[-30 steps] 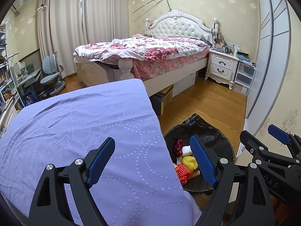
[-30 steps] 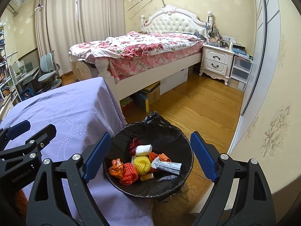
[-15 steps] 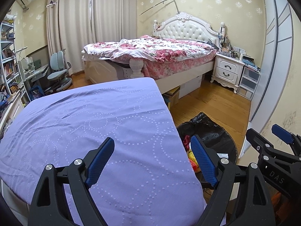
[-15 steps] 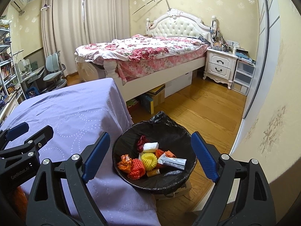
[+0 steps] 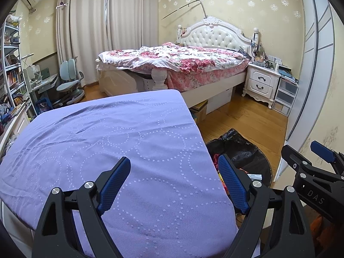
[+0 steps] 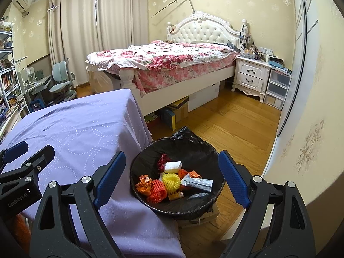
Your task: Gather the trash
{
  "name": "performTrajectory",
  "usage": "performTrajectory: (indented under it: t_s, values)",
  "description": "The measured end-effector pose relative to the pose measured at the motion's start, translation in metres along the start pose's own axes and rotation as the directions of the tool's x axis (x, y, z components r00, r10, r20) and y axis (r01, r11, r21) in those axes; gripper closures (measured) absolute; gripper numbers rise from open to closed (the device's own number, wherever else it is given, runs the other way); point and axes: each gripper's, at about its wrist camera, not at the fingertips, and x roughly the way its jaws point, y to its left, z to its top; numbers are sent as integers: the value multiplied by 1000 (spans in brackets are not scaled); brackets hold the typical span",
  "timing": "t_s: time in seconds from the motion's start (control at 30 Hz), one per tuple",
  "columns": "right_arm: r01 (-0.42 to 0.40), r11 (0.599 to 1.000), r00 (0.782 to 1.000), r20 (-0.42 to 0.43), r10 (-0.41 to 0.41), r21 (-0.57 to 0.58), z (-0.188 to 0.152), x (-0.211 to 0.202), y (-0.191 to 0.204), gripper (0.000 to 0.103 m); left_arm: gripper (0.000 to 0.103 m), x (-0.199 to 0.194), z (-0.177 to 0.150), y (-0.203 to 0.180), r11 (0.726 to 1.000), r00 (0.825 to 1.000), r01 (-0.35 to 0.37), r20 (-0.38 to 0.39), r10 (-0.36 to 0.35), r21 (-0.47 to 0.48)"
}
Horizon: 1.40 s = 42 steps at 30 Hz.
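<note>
Bedroom around me: floral-covered bed (image 6: 172, 64) at twelve o'clock, white nightstand (image 6: 250, 76) at one, curtains (image 5: 103, 32) at eleven, swivel chair (image 5: 69, 79) and bookshelf (image 5: 10, 68) at nine to ten, wooden floor (image 6: 232, 124) between. Nearest me, I see the tabletop (image 5: 107, 142) under a lilac dotted cloth, with nothing lying on it. My left gripper (image 5: 173, 182) hovers above its near edge, jaws apart and empty. My right gripper (image 6: 172, 179) hangs at three o'clock of it, jaws likewise spread and empty, framing the black-lined trash bin (image 6: 200, 152) on the floor just beside the tabletop's corner. Inside I count one yellow foam net (image 6: 171, 180), one red foam net (image 6: 158, 190), one crinkled orange wrapper (image 6: 143, 183), one white wad (image 6: 173, 166) and one flat white packet (image 6: 198, 182); smaller scraps I cannot separate.
</note>
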Motion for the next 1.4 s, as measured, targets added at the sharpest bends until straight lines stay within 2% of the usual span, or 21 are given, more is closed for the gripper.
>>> performTrajectory:
  t_s: [1.4]
  values:
    - [1,1000,1000,-2,-1,-1,-2,-3,3,17,20,-1,-1,1,1000,1000,0,0,0,0]
